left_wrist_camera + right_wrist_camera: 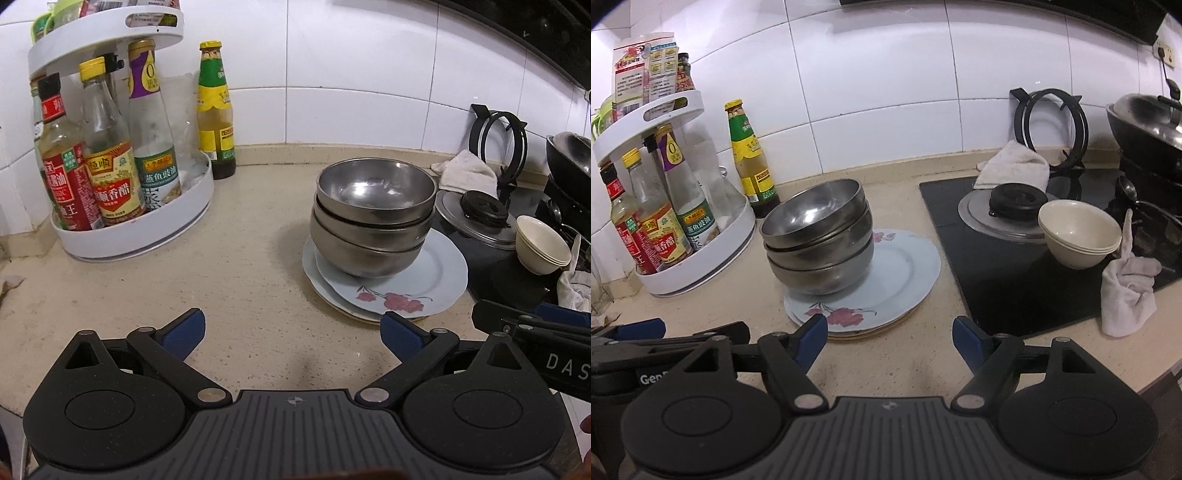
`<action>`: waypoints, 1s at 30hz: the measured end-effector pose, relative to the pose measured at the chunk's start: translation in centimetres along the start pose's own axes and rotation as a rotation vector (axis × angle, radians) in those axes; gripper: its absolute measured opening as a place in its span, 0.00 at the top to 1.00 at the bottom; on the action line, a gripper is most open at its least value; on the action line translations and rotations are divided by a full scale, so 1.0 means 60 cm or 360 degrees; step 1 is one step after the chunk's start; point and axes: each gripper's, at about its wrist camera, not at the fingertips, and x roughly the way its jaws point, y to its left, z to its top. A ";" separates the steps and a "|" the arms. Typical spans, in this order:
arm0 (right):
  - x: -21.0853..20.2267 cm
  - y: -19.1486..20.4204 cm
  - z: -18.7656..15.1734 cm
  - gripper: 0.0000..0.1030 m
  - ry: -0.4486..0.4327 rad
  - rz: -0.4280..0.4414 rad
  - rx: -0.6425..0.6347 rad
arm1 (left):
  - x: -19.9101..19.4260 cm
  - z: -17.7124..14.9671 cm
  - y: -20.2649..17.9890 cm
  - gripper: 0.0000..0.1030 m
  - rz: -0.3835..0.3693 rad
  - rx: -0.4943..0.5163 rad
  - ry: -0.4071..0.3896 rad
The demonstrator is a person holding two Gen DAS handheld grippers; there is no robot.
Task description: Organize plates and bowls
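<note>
White wall tiles back the beige counter [240, 258]. Three steel bowls [373, 218] sit nested on a stack of flowered plates [436, 280], at least three deep. Two cream bowls [1078, 232], nested, rest on the black stovetop [997, 266]. A white rack [140, 229] holds four bottles [110, 166]. The left tool [291, 332] and right tool [890, 339] are both spread wide, holding nothing.
</note>
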 end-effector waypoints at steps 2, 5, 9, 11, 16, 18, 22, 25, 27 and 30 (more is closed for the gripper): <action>0.002 0.000 0.000 0.30 0.0006 0.0002 0.0005 | 0.001 0.001 0.002 0.01 0.0000 -0.0002 0.0001; 0.003 0.002 0.001 0.30 0.0002 -0.0003 0.0000 | 0.002 0.001 0.003 0.01 0.0004 -0.0001 0.0003; 0.003 0.004 0.000 0.30 0.0014 -0.0007 0.0002 | 0.003 0.000 0.001 0.01 0.0009 0.0001 0.0009; 0.004 0.004 0.000 0.30 0.0017 -0.0005 0.0000 | 0.003 -0.001 0.001 0.01 0.0010 0.0004 0.0008; 0.005 0.003 -0.001 0.30 0.0022 -0.0004 0.0003 | 0.003 -0.001 0.002 0.01 0.0010 0.0008 0.0007; 0.004 0.003 0.000 0.30 0.0024 -0.0001 0.0004 | 0.004 -0.001 0.002 0.01 0.0011 0.0011 0.0011; 0.004 0.005 -0.002 0.30 0.0027 0.0007 0.0000 | 0.005 -0.002 0.003 0.01 0.0011 0.0005 0.0017; 0.003 0.006 -0.003 0.30 0.0022 0.0009 -0.0005 | 0.004 -0.002 0.003 0.01 0.0019 0.0009 0.0015; 0.004 0.006 -0.003 0.30 0.0024 0.0010 -0.0005 | 0.003 -0.002 0.003 0.01 0.0030 0.0018 0.0009; 0.004 0.007 -0.003 0.30 0.0025 0.0012 -0.0005 | 0.002 -0.002 0.003 0.02 0.0032 0.0021 0.0004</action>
